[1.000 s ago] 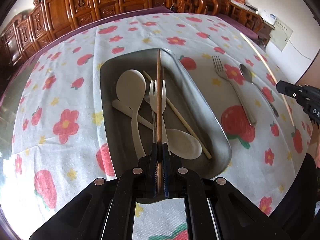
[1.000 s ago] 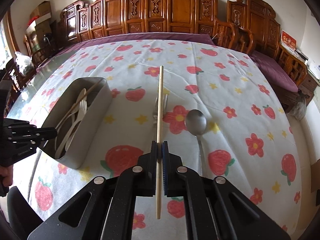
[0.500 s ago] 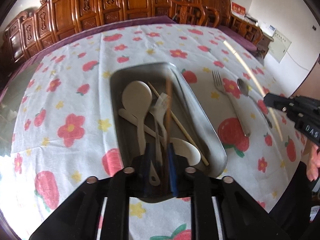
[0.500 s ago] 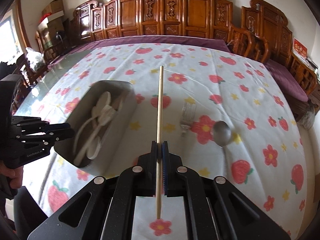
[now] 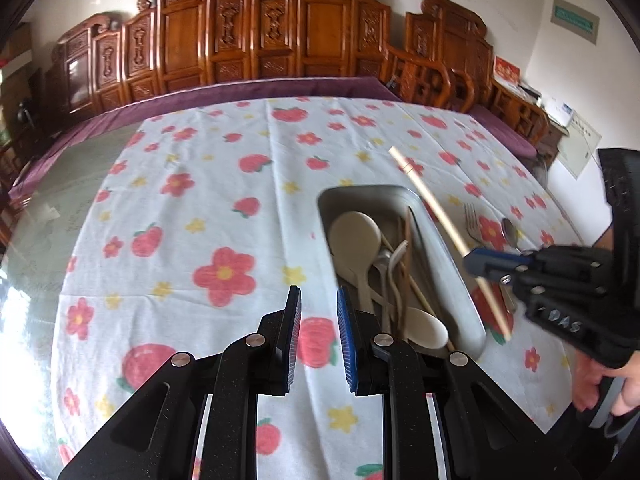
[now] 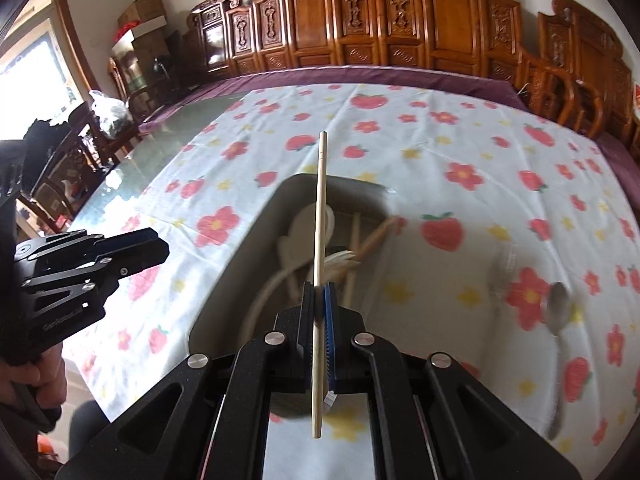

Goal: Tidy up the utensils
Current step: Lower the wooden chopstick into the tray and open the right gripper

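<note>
- Chopstick (image 6: pixel 319 240): thin, straight, pale wood, round section, smooth; pinched at about its lower third between the jaws of the right gripper (image 6: pixel 320 294), which are closed tight on it; long end sticks out forward over the tray, short end hangs below the pads
- In the left wrist view the same chopstick (image 5: pixel 436 216) slants across the tray's right wall, held above it, not touching
- Tray (image 5: pixel 452 264): rectangular, rounded corners, dull grey metal with a soft sheen; sits on the tabletop
- Tray contents: cream plastic spoon (image 5: pixel 356 240) with a broad oval bowl, a second cream spoon (image 5: pixel 426 332) lying bowl-down-frame, a white plastic fork (image 5: pixel 394 264), and darker wooden chopsticks (image 5: pixel 408 248) lying lengthwise; all piled and overlapping
- Left gripper (image 5: pixel 319 300): jaws slightly parted, nothing between them; they have just been opening; blue ribbed pads visible; it sits just left of the tray, over the cloth
- Metal fork (image 5: pixel 472 222) and metal spoon (image 5: pixel 509 232): shiny steel, flat on the cloth to the right of the tray, side by side, partly hidden behind the right gripper
- Tablecloth (image 5: pixel 224 208): white fabric, printed red flowers, strawberries and small yellow flowers; covers most of the tabletop, glass edge bare at left
- Carved wooden chairs (image 5: pixel 240 40): reddish-brown, glossy, lined along the far side
- A hand (image 5: pixel 600 384) grips the right gripper's handle at the frame's right edge
</note>
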The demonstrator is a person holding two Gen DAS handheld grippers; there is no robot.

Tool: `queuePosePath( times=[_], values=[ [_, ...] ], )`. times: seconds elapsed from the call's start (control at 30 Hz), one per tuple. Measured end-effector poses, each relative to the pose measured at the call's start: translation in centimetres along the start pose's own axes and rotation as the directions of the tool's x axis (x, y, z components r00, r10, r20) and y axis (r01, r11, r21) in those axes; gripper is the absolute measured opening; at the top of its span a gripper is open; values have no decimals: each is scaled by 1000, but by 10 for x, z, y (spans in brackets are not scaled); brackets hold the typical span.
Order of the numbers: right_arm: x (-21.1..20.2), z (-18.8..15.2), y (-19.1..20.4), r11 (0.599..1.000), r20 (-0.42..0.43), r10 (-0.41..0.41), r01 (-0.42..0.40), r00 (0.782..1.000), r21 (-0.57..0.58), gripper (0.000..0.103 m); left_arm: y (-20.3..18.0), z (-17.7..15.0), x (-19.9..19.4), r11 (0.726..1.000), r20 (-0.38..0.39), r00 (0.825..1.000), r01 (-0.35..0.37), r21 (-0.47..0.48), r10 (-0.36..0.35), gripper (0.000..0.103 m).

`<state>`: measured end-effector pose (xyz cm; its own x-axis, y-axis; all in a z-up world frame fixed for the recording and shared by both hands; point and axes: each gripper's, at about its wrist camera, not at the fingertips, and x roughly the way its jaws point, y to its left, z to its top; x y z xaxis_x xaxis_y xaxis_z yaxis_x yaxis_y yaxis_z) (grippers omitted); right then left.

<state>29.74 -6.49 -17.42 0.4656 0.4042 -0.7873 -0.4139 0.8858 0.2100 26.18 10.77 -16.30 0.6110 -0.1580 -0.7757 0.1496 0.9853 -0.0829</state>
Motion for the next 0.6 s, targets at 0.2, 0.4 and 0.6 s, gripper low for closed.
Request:
queuePosePath(
  times=[0.2,0.4,0.6],
  values=[
    [30,4,13,999,-42,25,-24,999,25,6,12,-1,-5,1000,15,1000,-11,-18,11,17],
    [49,-4,16,999,-81,20,-18,996,27,6,15,-4,-5,1000,10,1000,-15,-20,15,17],
    [53,-7,14,999,-80,47,-45,996,27,8,15,-5,-5,1000,10,1000,-14,-18,15,17]
  ],
)
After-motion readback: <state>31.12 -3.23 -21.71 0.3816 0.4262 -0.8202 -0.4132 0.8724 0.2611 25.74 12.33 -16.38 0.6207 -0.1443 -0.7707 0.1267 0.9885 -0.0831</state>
